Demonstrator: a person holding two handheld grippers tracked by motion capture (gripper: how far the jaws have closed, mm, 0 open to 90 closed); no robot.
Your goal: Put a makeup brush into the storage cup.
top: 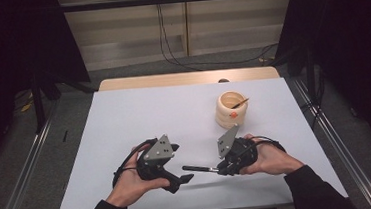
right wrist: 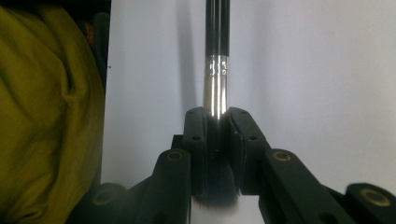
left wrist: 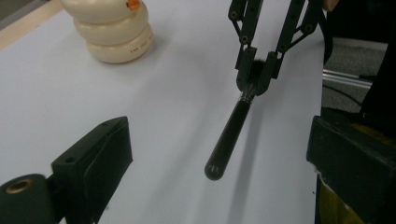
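Lab recording booth, black curtains [top: 23, 42], metal frame rails [top: 23, 172], white-topped table [top: 139, 118], trailing cables [top: 169, 45]

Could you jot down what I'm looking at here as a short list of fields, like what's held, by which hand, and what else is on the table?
Held thing: black-handled makeup brush with silver ferrule
Held by: right tongs, shut on the brush's bristle end, handle pointing toward the left tongs
Left tongs: open, nothing between them, beside the brush's handle tip
Other thing: cream ribbed round holder, far side of the table, with a thin stick leaning inside
Surface: white table
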